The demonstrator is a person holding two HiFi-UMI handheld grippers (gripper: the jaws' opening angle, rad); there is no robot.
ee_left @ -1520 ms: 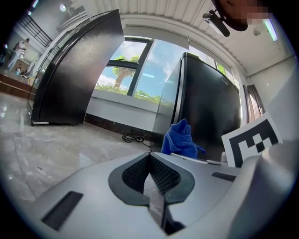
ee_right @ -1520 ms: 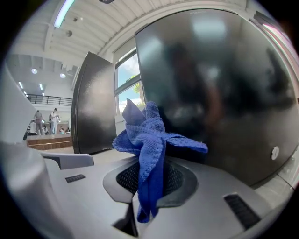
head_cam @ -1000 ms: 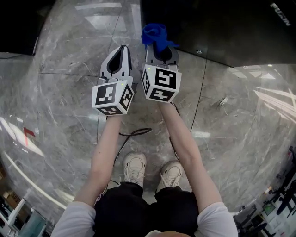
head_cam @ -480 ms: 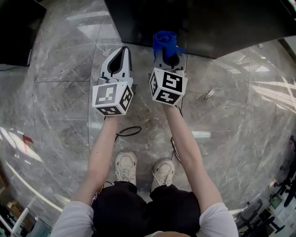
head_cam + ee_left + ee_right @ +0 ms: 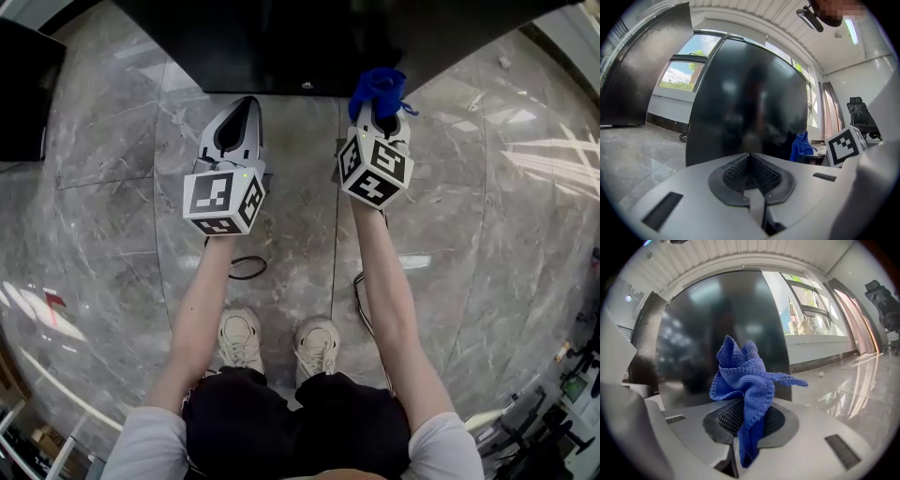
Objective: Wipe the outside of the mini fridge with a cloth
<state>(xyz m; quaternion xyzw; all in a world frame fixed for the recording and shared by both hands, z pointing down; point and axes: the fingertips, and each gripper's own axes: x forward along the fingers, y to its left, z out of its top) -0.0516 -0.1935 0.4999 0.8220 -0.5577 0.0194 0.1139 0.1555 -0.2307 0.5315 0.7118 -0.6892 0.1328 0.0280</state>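
Note:
A glossy black mini fridge stands on the marble floor straight ahead and fills the middle of both gripper views. My right gripper is shut on a bunched blue cloth, which sticks up from the closed jaws just short of the fridge's right corner. My left gripper is shut with nothing in it and points at the fridge's front face from a short way off. The blue cloth also shows at the right of the left gripper view.
Another dark appliance stands at the left. A black cable loops on the floor near the person's shoes. Windows lie behind the fridge, and an office chair stands at the right.
Both grippers have come nearer the fridge as the person stepped forward. The right gripper with the cloth has shifted to the right, toward the fridge's right corner.

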